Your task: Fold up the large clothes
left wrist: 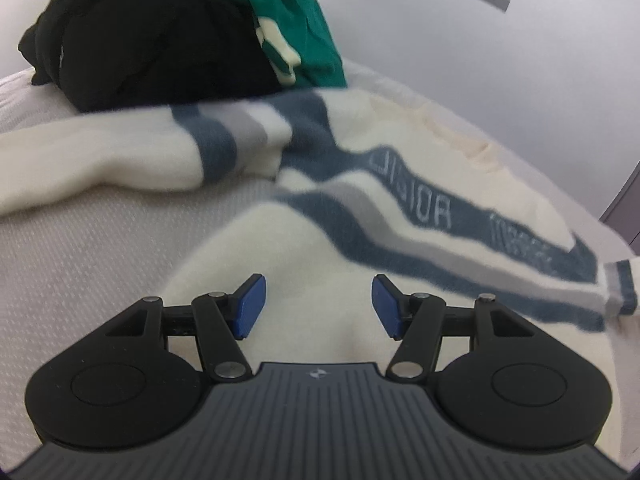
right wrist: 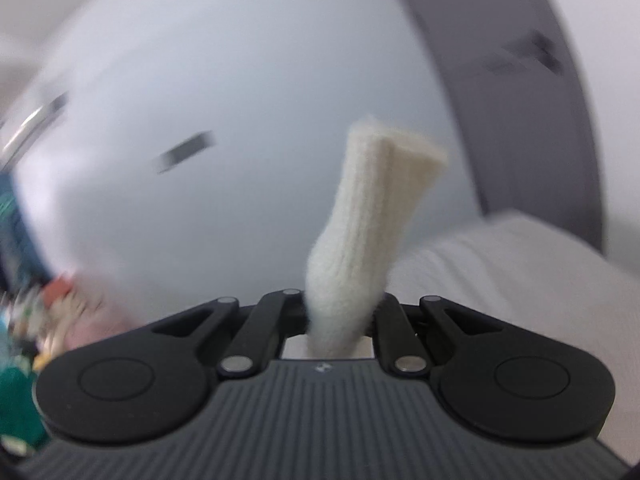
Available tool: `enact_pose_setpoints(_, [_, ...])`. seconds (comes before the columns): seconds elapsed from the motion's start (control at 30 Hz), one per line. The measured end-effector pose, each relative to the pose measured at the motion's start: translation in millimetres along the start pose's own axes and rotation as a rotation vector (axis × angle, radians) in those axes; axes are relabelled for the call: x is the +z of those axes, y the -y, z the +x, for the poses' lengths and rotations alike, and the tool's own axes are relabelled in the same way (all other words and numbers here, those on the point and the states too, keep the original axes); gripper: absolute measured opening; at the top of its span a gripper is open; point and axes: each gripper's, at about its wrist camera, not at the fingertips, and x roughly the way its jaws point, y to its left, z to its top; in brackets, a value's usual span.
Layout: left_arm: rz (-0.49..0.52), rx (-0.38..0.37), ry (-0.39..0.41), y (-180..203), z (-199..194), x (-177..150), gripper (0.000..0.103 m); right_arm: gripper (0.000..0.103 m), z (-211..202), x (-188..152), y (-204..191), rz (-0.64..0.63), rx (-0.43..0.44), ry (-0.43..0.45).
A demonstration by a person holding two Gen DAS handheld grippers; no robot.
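The cream sweater (left wrist: 304, 240) with its blue and grey bands lies spread across the bed (left wrist: 80, 248), one sleeve (left wrist: 132, 152) reaching out to the left of the left wrist view and the lettered band running off to the right. Behind it sit a black garment (left wrist: 152, 40) and a green one (left wrist: 296, 12), heaped against the wall.

The left tongs (left wrist: 319, 306) stand about half open just above the cream body of the sweater, with nothing between the blue pads (left wrist: 250, 306). The right tongs (right wrist: 340, 320) are closed tight on a ribbed cream cuff (right wrist: 372, 216), most likely the other sleeve end of the same sweater, which sticks up past the fingers with the wall behind it, well clear of the bed.

The step in hand looks like carrying that sleeve over the body for the first fold. To do it well, the right tongs should keep their firm pinch and travel in a smooth arc so the sleeve trails flat, not twisted. The cuff should land squarely across the chest, in line with the stripes. The left tongs are best used to pin the body at the fold line, pressing or pinching the knit so it does not drag along. The wool looks soft and thick, so it will bunch easily; a slow lay-down and a late release should keep the edge straight. Keep clear of the pile behind
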Motion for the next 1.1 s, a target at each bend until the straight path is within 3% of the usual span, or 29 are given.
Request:
enact_pose_setpoints(0.23, [-0.084,-0.034,0.059,-36,-26,23,0.065,0.01,-40,0,-153,-0.149,0.288,0.03])
enact_pose_setpoints(0.47, [-0.196,-0.065,0.088,-85,-45,39,0.064,0.01,-74,-60,-262,-0.389,0.5,-0.029])
enact_pose_setpoints(0.67, [-0.275,-0.087,0.105,-118,-52,44,0.064,0.01,-105,-160,-304,-0.561,0.595,-0.147])
enact_pose_setpoints(0.83, [-0.296,-0.088,0.097,-128,-47,45,0.064,0.01,-113,-239,-306,-0.644,0.606,-0.276])
enact_pose_setpoints(0.97, [-0.274,-0.093,0.091,-127,-44,44,0.064,0.012,-110,-279,-305,-0.688,0.596,-0.359])
enact_pose_setpoints(1.1, [-0.225,-0.128,0.111,-115,-44,43,0.064,0.014,-105,-292,-310,-0.679,0.607,-0.428])
